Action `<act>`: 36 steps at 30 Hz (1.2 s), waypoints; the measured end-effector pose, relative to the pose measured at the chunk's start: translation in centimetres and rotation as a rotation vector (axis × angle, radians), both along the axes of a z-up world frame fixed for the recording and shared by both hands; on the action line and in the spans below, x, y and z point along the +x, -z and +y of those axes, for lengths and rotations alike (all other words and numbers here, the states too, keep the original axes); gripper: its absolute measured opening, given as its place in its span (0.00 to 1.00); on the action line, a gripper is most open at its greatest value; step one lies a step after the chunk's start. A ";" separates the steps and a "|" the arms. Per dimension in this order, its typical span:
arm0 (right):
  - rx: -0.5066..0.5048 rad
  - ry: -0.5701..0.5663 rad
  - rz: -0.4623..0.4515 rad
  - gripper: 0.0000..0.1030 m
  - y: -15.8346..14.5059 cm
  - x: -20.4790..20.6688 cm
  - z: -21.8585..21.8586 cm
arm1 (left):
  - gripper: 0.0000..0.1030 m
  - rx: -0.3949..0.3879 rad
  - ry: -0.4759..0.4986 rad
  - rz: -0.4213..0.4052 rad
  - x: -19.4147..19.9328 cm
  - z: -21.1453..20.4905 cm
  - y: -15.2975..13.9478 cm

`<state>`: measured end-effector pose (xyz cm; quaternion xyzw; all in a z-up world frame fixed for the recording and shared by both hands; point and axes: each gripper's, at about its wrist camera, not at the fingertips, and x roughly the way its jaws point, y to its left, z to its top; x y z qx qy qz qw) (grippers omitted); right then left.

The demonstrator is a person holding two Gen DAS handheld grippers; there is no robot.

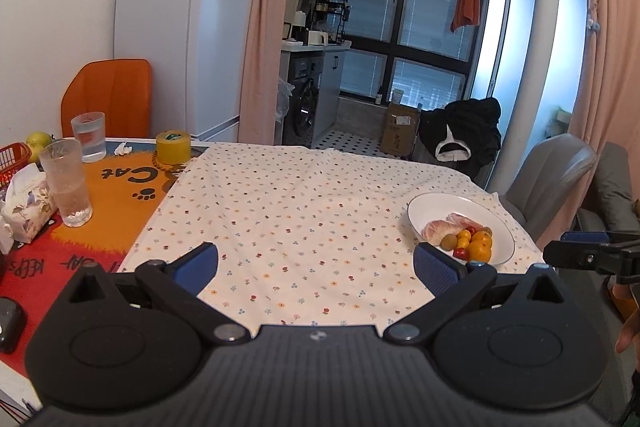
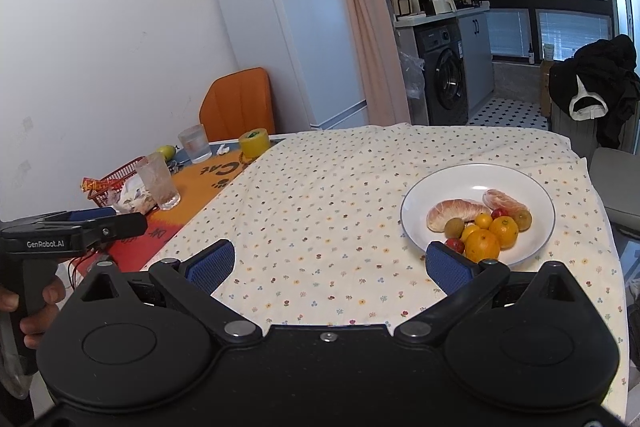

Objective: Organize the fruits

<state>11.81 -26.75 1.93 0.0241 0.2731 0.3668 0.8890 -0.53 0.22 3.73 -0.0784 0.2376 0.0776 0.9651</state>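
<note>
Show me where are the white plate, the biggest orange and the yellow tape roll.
white plate (image 2: 516, 176): right wrist view, bare far rim.
biggest orange (image 2: 483, 245): right wrist view, middle of its peel, at the plate's near side.
yellow tape roll (image 1: 173, 149): left wrist view, its yellow side wall.

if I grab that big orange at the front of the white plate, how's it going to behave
The large round orange will probably roll if nudged, since nothing flat steadies it. It looks firm and smooth-skinned, so the open right gripper may slip unless centred. It touches the smaller fruits on the white plate, so lifting it could shift them.
</note>
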 end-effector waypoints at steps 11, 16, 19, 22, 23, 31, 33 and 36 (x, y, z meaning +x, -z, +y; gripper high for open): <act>-0.006 -0.003 0.011 1.00 0.2 0.1 0.0 | 1.00 0.029 0.017 0.029 0.2 -0.8 0.6; -0.012 -0.010 0.015 1.00 0.4 0.0 0.2 | 1.00 0.032 0.019 0.041 0.5 -0.8 0.9; -0.013 -0.011 0.018 1.00 0.4 0.0 0.2 | 1.00 0.035 0.022 0.047 0.5 -0.8 1.0; -0.012 -0.014 0.015 1.00 0.4 -0.1 0.2 | 1.00 0.039 0.024 0.051 0.6 -0.9 1.1; -0.011 -0.015 0.012 1.00 0.4 -0.1 0.2 | 1.00 0.040 0.024 0.051 0.6 -0.9 1.1; -0.015 -0.019 0.013 1.00 0.5 0.0 0.4 | 1.00 0.044 0.034 0.055 0.6 -1.0 1.2; -0.014 -0.020 0.013 1.00 0.4 0.0 0.4 | 1.00 0.046 0.034 0.056 0.6 -1.1 1.2; -0.015 -0.020 0.013 1.00 0.5 0.0 0.4 | 1.00 0.046 0.035 0.057 0.7 -1.1 1.2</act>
